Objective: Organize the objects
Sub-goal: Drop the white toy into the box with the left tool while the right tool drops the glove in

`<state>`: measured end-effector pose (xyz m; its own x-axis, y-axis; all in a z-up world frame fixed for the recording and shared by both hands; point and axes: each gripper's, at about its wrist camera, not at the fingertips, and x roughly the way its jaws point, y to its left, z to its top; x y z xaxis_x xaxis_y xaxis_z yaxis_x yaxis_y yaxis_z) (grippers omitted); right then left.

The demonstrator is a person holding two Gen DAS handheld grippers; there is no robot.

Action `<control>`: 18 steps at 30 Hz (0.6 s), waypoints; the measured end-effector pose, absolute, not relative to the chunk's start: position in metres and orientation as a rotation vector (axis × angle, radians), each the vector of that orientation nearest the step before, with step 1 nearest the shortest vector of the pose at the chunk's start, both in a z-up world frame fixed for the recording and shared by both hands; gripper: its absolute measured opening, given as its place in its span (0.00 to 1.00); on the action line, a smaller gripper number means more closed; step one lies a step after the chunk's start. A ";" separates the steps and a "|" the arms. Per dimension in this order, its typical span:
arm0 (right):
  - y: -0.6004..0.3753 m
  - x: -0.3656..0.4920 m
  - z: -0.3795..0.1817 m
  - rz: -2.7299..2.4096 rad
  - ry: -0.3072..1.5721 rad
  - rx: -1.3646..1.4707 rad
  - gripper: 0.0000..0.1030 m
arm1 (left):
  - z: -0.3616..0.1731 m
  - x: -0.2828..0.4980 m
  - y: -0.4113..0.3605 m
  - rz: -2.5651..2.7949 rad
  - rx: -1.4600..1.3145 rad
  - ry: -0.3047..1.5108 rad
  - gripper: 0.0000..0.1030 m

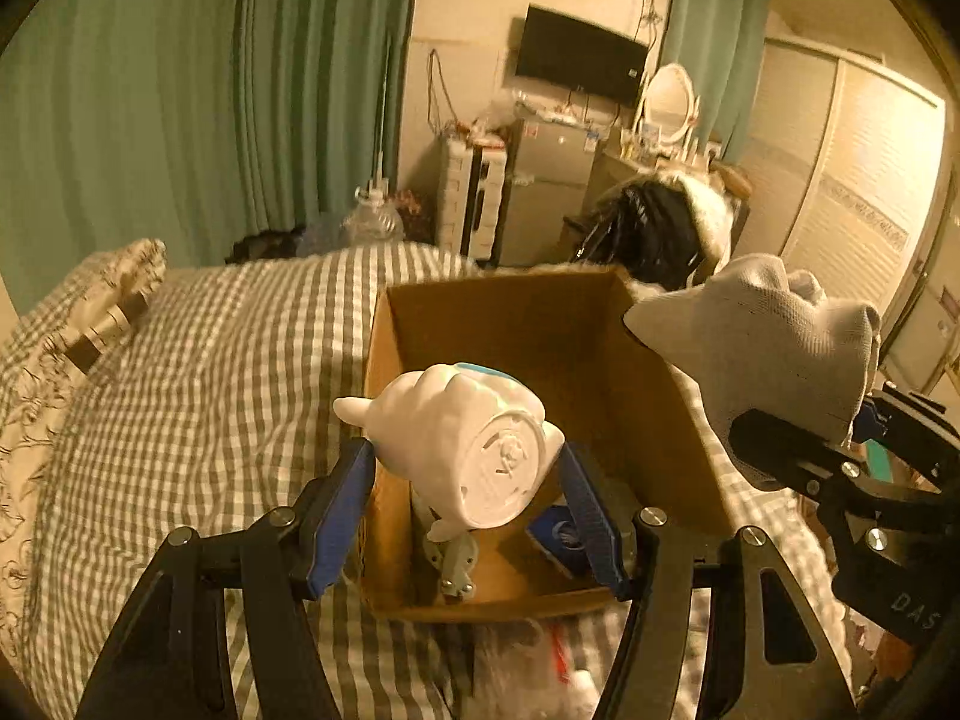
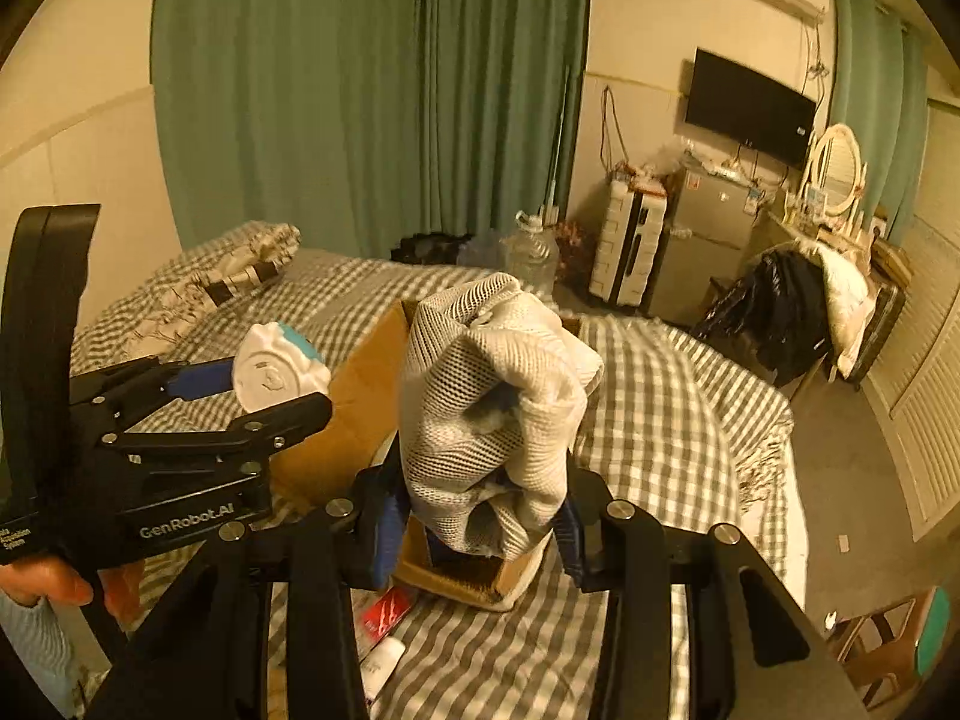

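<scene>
Jaws of left gripper [image 1: 465, 492] clamped on white ceramic mug [image 1: 465, 441], base toward camera, held above near end of open cardboard box [image 1: 540, 324]. Jaws of right gripper [image 2: 480, 510] clamped on bundle of white mesh cloth [image 2: 492, 396], raised over same box, near its right wall. Box resting on grey checked bed [image 1: 180, 372], small items lying inside on its floor. Pillow [image 1: 90, 306] toward far left corner of bed. Beyond bed, green curtain [image 1: 180, 90], wall-mounted television [image 1: 579, 57].
</scene>
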<state>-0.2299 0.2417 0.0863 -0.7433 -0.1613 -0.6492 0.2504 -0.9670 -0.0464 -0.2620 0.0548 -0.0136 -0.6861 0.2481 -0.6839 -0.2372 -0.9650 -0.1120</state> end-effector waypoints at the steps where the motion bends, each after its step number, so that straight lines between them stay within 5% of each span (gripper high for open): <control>1: 0.242 -0.240 0.077 -2.723 0.177 1.032 0.39 | -0.019 -0.266 0.055 2.661 -1.096 -0.018 0.63; 12: 0.235 -0.292 0.033 -2.691 0.131 1.103 0.43 | -0.058 -0.293 0.054 2.604 -1.145 -0.059 0.64; 18: 0.243 -0.287 0.040 -2.742 0.083 1.043 0.64 | -0.046 -0.283 0.054 2.628 -1.120 -0.041 0.79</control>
<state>-0.2874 0.2431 0.0403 -0.7288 -0.1722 -0.6628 0.2119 -0.9771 0.0208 -0.2831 0.0536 -0.0461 -0.6585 0.2692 -0.7028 -0.2472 -0.9594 -0.1358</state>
